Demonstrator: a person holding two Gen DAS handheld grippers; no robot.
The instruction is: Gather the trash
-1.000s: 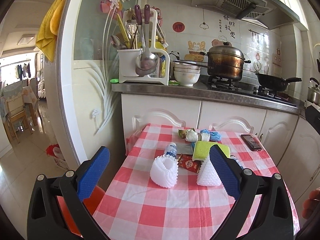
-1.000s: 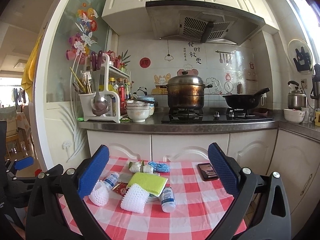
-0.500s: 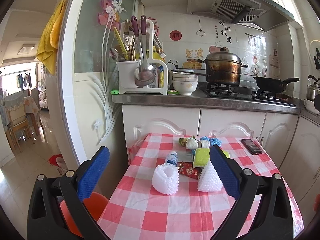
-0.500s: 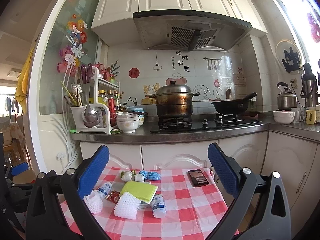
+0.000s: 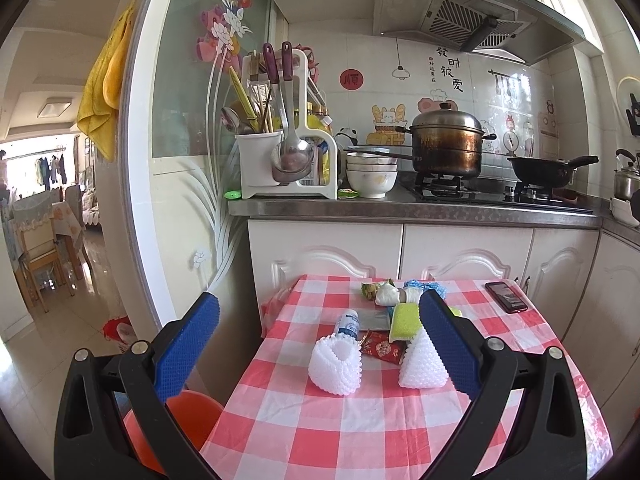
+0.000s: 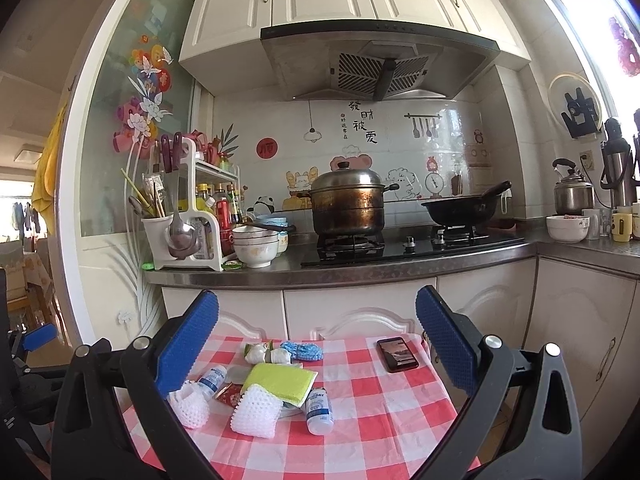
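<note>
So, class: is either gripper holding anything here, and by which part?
Nothing is held. The left gripper and the right gripper are both open, above the table.

We see a red-and-white checked tablecloth [image 6: 372,408] w/ two white mesh foam nets [image 5: 335,368] [image 5: 420,364], a yellow-green sponge [image 6: 280,380], a red wrapper [image 5: 382,350], a blue knit bundle [image 6: 302,350] & a black phone [image 6: 397,354]. Gripper pads [image 5: 188,346] are blue, dotted texture, on black frames. Bottles [image 6: 319,410] are white w/ blue labels; an orange bin [image 5: 176,428] sits beside the table.
</note>
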